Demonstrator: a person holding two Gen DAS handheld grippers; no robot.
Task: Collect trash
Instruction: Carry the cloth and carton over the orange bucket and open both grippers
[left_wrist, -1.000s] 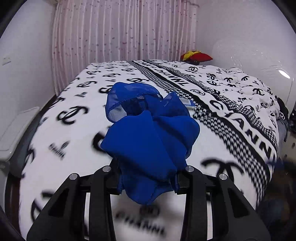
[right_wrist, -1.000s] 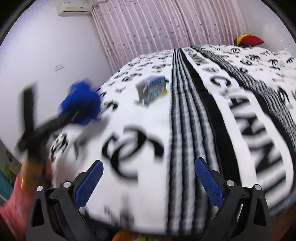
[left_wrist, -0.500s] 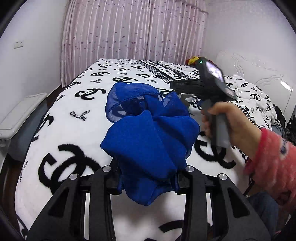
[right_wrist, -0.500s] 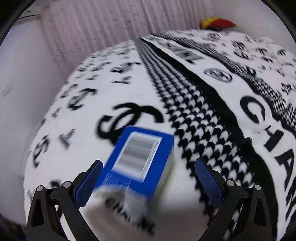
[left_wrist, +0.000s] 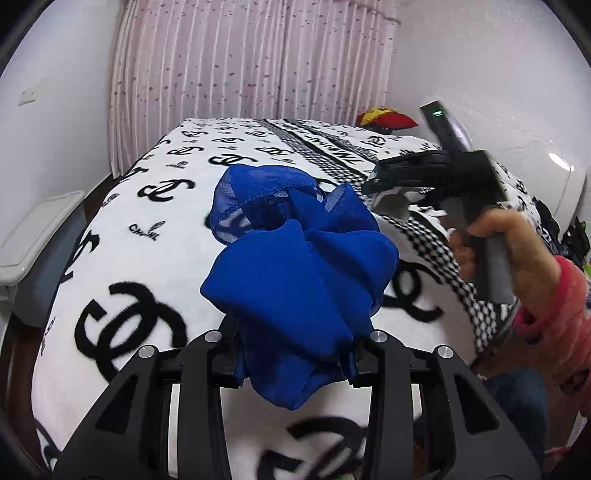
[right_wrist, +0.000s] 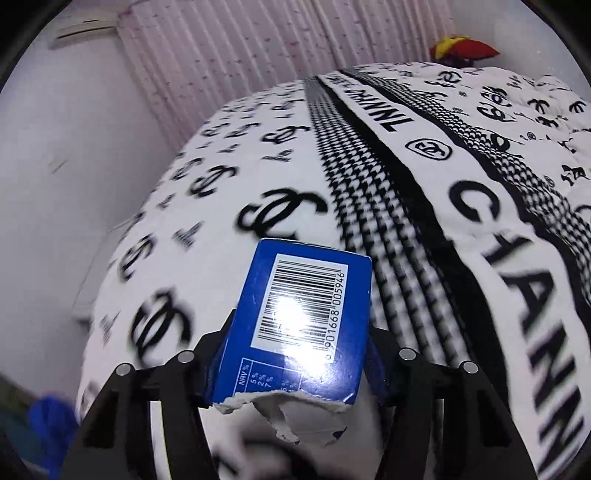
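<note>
The left gripper has its fingers clamped on a bunched blue cloth; the sheer fabric billows up and forward from between the fingers and hangs a little below them, above the near end of the bed. The bed wears a white cover printed with black logos and a black-and-white checked band running far to near.

The right gripper holds a blue box, barcode side up. Its fingers have just been closing and now press on the box's left and right sides. The box's near end is torn open, with ragged white card edges. It is held over the cover, just left of the checked band.

In the left wrist view the right gripper shows at the right, over the bed's right part, carried by a hand in a pink sleeve. A pale shape sits at its fingers there, too blurred to read.

At the far end of the bed lies a red and yellow cushion. Pink dotted curtains hang behind the bed. A white lidded bin stands on the left beside the bed. An air conditioner is mounted high on the left wall in the right wrist view, where the cloth also shows as a blue blur at the lower left.
</note>
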